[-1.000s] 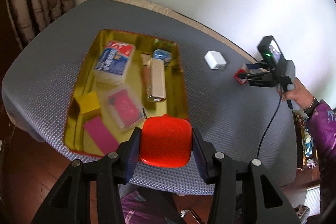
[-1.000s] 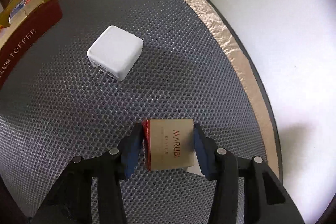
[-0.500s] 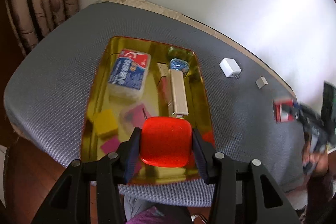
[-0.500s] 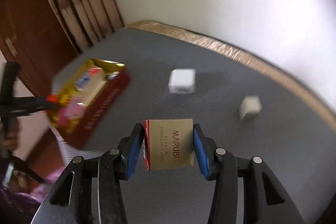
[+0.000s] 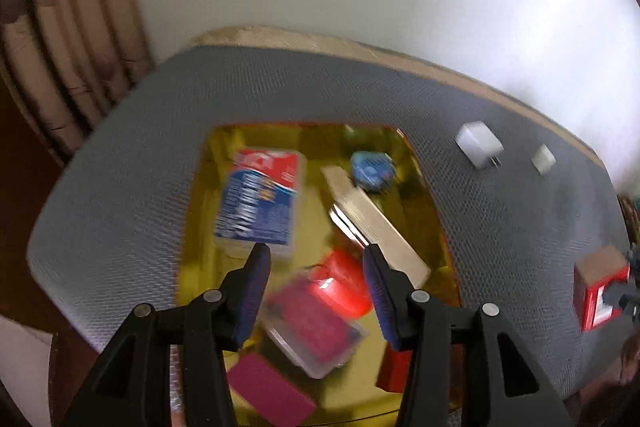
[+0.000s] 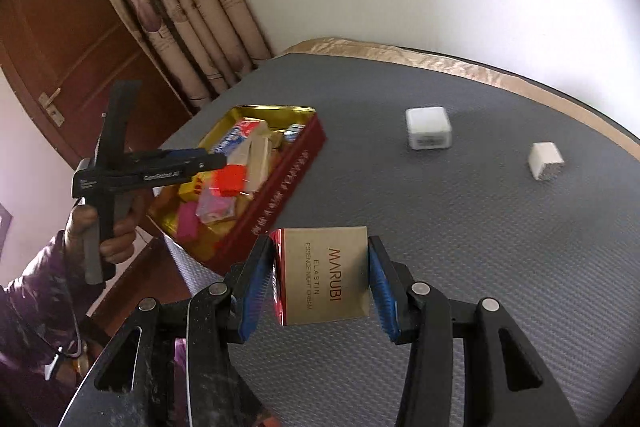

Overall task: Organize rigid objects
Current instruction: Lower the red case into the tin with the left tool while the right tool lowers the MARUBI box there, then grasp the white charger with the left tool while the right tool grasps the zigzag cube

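We take the gold-lined tin tray with red outer walls (image 5: 200, 195) (image 6: 288, 183) as our landmark on the grey mesh-covered counter (image 5: 132, 131) (image 6: 460, 227); our left gripper (image 5: 316, 279) (image 6: 216, 163) hangs above its near end, its fingers opening, and the red rounded-square plastic piece (image 5: 344, 283) (image 6: 228, 179) shows between them without the pads pressing it, blurred, so we cannot tell whether it already rests in the tray; beside it in the tray lie a clear case with a magenta card (image 5: 312, 327), a flat magenta card (image 5: 268, 391), a blue-and-red printed packet (image 5: 260, 195), a long beige box (image 5: 376, 223) and a small blue round thing (image 5: 372, 167); our right gripper (image 6: 320, 283) is off the tray's right side, its fingers partly apart and clamped on the gold-and-red MARUBI cream carton (image 6: 328, 279) (image 5: 596, 287), held clear above the counter; further right of the tray, well apart from it, a white square charger plug (image 5: 478, 145) (image 6: 428, 129) and a small white cube (image 5: 543, 159) (image 6: 546, 161) sit on the mesh; a hand in a purple patterned sleeve (image 6: 36, 291) grips the left tool's handle.
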`<state>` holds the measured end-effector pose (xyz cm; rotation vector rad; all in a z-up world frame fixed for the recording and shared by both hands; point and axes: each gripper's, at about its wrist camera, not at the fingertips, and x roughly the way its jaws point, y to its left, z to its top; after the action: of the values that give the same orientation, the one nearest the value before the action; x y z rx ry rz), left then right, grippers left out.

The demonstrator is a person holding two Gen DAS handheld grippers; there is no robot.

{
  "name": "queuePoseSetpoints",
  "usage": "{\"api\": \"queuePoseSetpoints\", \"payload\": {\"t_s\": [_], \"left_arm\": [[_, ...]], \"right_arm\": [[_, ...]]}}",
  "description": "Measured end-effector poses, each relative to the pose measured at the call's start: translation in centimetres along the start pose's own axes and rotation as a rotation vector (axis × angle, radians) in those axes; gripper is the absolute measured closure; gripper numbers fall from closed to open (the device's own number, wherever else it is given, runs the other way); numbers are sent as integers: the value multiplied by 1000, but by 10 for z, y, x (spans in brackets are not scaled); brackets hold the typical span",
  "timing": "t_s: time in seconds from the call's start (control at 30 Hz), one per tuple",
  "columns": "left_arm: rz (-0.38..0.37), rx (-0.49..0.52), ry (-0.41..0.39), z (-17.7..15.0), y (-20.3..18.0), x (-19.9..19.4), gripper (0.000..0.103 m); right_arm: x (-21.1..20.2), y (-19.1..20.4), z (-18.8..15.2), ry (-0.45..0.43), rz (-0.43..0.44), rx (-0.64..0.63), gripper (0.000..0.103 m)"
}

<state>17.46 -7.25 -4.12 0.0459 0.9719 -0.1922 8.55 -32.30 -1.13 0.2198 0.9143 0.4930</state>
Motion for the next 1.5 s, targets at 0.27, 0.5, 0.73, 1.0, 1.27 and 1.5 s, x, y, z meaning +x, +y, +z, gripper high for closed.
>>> {"api": "queuePoseSetpoints", "payload": {"t_s": [0.27,0.5,0.73,1.0,1.27,1.5], "left_arm": [[96,-264,-223,-28,64,-73,46],[187,-318,-184,-64,95,-72,46],[187,-285,-219,-67,92,-78,46],[182,-301,-203,-66,93,-75,46],[167,-275,-209,-67,86,-73,46],[-110,-180,-176,-63,47,-82,46]], "right_arm": [[39,58,27,28,189,21,59],[122,105,47,144,273,67,59],[175,127,64,184,231,94,58],[196,133,79,168,199,108,58],[116,85,61,-125,89,153,31],[40,-42,-56,-89,-552,98,18]]}}
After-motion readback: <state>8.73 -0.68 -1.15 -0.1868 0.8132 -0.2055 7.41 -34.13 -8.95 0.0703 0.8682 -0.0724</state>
